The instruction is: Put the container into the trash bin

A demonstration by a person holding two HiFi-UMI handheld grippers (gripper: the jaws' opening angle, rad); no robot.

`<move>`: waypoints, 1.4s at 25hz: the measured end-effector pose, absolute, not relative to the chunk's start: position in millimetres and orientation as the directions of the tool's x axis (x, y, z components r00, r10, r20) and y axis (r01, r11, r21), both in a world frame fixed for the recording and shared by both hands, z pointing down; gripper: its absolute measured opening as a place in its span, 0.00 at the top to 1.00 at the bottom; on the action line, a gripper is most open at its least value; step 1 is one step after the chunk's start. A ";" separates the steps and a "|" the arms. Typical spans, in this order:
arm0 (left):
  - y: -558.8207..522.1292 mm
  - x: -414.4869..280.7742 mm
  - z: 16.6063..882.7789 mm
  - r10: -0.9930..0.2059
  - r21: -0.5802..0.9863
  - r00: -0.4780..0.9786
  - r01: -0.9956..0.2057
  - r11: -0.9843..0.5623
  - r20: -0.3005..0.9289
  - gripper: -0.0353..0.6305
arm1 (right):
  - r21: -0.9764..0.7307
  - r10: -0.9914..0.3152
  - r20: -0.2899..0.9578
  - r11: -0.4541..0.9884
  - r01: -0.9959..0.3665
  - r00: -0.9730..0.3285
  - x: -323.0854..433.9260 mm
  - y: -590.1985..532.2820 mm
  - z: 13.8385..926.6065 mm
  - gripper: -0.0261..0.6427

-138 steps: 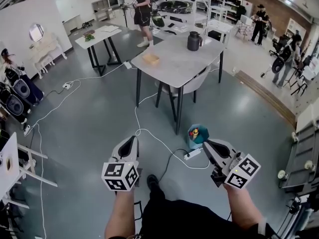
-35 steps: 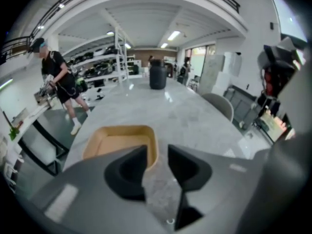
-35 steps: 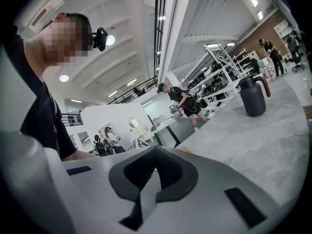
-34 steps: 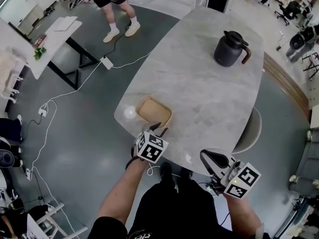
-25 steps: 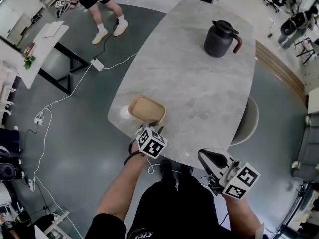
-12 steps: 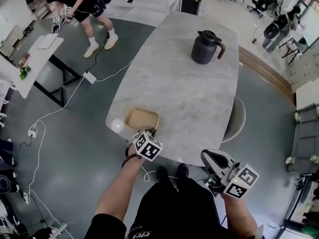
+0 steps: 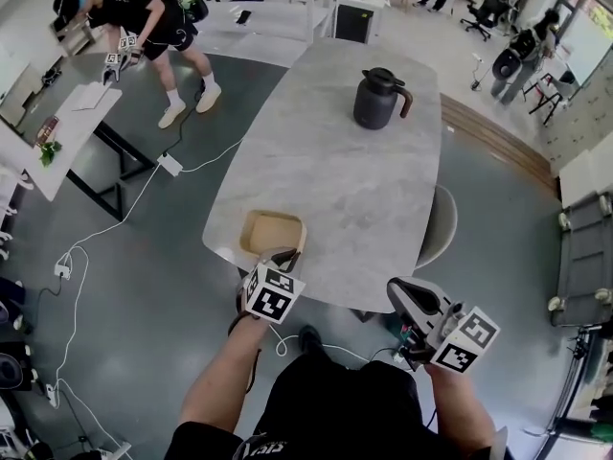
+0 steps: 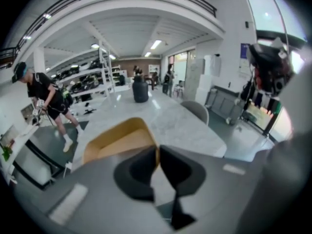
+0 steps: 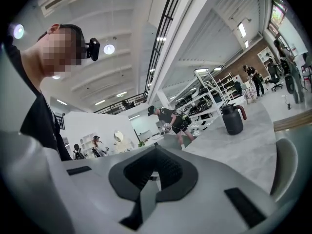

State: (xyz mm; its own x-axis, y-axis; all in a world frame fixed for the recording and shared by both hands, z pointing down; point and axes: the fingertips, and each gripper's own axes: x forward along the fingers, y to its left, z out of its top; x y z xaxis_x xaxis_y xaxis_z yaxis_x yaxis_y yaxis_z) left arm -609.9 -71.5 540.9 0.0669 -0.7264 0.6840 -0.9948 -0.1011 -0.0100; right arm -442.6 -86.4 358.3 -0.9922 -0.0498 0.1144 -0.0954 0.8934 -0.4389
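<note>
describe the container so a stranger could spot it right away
Find the long grey marble table; at its near left corner is the container, a shallow tan tray with rounded corners. The left gripper is clamped on its near rim, and the table's only other item is a dark jug at the far end.

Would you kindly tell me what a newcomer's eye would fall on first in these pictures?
The left gripper stands out first, its jaws shut on the near rim of the tan container at the near end of the long grey table. A dark jug stands alone toward the far end, and the right gripper hangs shut and empty off the table's near edge.
</note>
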 end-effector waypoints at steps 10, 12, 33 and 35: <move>-108.6 -498.7 481.6 -0.797 0.010 0.152 -0.983 -0.181 0.585 0.90 | -0.416 -0.180 0.046 0.891 -0.182 -0.983 -328.9 -101.5 343.0 0.97; -115.4 -456.3 471.0 -0.805 0.021 0.181 -0.979 -0.205 0.565 0.90 | -0.410 -0.222 0.046 0.885 -0.221 -0.974 -282.4 -106.0 343.7 0.97; -121.1 -69.0 439.8 -0.721 0.080 0.448 -0.872 -0.483 0.529 0.90 | -0.443 -0.507 -0.016 0.777 -0.448 -0.862 74.0 -93.4 333.6 0.97; -123.9 -57.0 444.5 -0.702 0.071 0.465 -0.856 -0.513 0.539 0.90 | -0.455 -0.533 -0.025 0.759 -0.465 -0.846 84.6 -94.6 338.5 0.97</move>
